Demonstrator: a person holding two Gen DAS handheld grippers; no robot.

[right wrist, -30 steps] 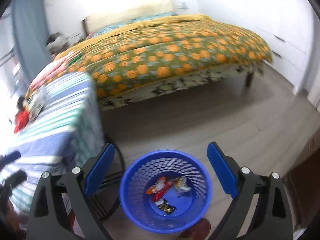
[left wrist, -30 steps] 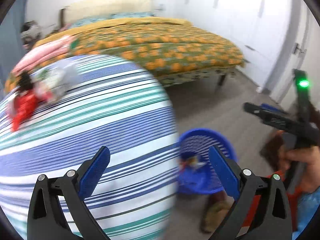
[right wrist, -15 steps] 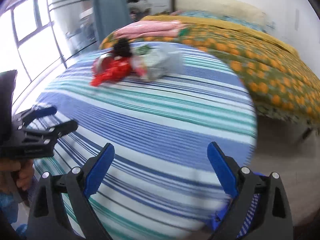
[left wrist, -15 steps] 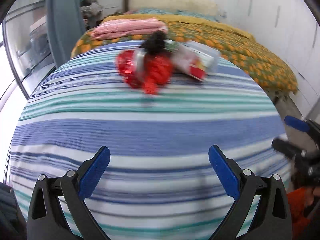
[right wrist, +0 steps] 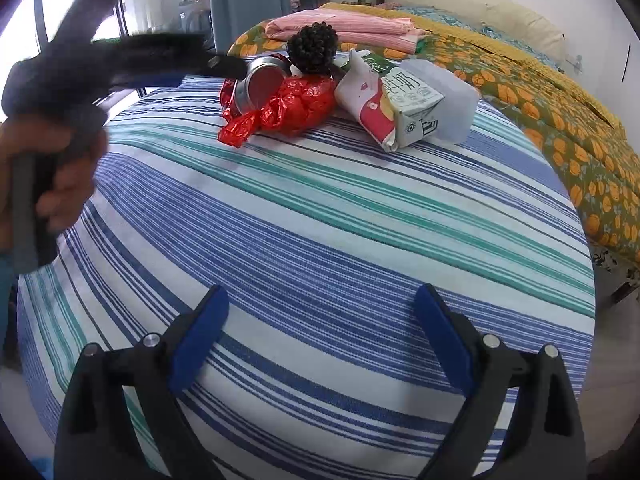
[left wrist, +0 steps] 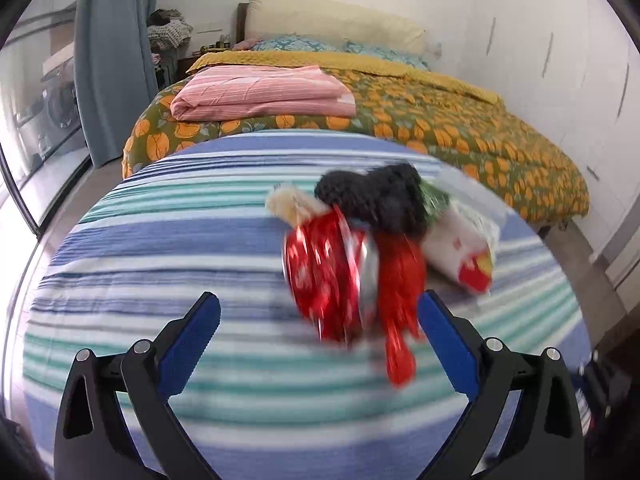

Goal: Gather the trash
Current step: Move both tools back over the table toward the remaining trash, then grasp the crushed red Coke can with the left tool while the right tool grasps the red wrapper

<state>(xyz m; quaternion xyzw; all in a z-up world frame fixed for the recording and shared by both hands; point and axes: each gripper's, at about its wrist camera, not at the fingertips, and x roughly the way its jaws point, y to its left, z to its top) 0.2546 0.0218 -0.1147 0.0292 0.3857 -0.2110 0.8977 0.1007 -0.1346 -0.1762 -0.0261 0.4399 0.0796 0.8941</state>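
A heap of trash lies at the far side of a striped table [right wrist: 320, 240]. It holds a red crumpled foil wrapper [right wrist: 296, 106], a metal can [right wrist: 260, 80], a black bobbly ball [right wrist: 312, 48], a milk carton [right wrist: 392, 104] and a clear plastic container [right wrist: 448, 96]. In the left wrist view the red wrapper [left wrist: 328, 276], ball [left wrist: 380, 196] and carton [left wrist: 460, 248] are blurred and close. My left gripper [left wrist: 316, 328] is open, its right pad beside the wrapper. It also shows in the right wrist view [right wrist: 192, 66], by the can. My right gripper [right wrist: 320, 336] is open and empty over the table's near side.
A bed with an orange-patterned cover [left wrist: 460, 128] stands beyond the table, with folded pink bedding [left wrist: 264, 96] on it. A blue curtain [left wrist: 116, 48] and window are at the left. White cupboards [left wrist: 560, 60] line the right wall.
Both grippers swung away from the blue basket on the floor toward the table. My left gripper has moved forward up to the trash heap. Both stay open.
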